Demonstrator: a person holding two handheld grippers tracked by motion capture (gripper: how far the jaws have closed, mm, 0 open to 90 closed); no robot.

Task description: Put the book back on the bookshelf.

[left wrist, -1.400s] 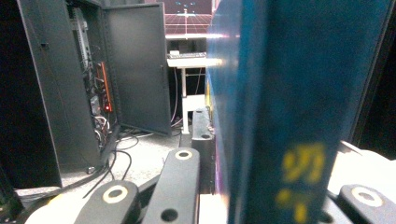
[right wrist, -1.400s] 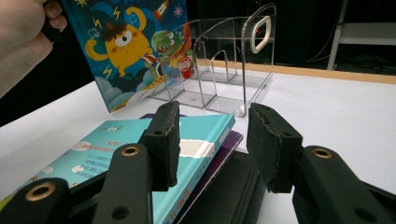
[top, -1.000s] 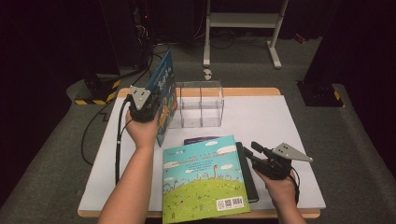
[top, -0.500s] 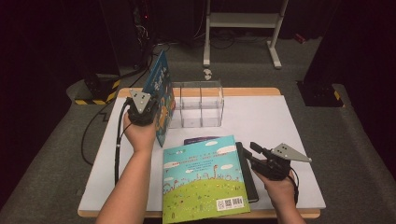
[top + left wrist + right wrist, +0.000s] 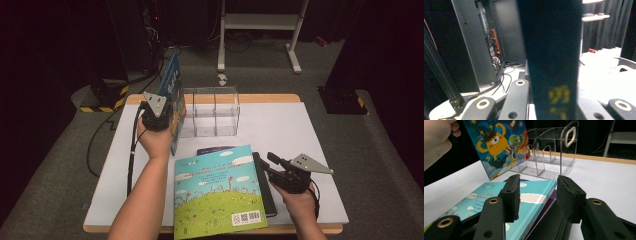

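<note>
Dark room, white surface (image 5: 300,130) | left gripper (image 5: 156,114) jaws clamp upright book (image 5: 172,85), rack (image 5: 212,112) just beside | right gripper (image 5: 537,195) jaws half-open, holding nothing, stack (image 5: 534,192) just ahead | step: shelving | next: steer book into slot

White table (image 5: 310,150) carries clear organizer (image 5: 212,112) and stacked books (image 5: 217,192).

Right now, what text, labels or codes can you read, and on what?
Nothing is legible.
Flat book: cover title lines too small; QR code and barcode, unreadable.
Held book in left gripper: cover lettering not readable.
Its spine: yellow marks, blurred.
</note>
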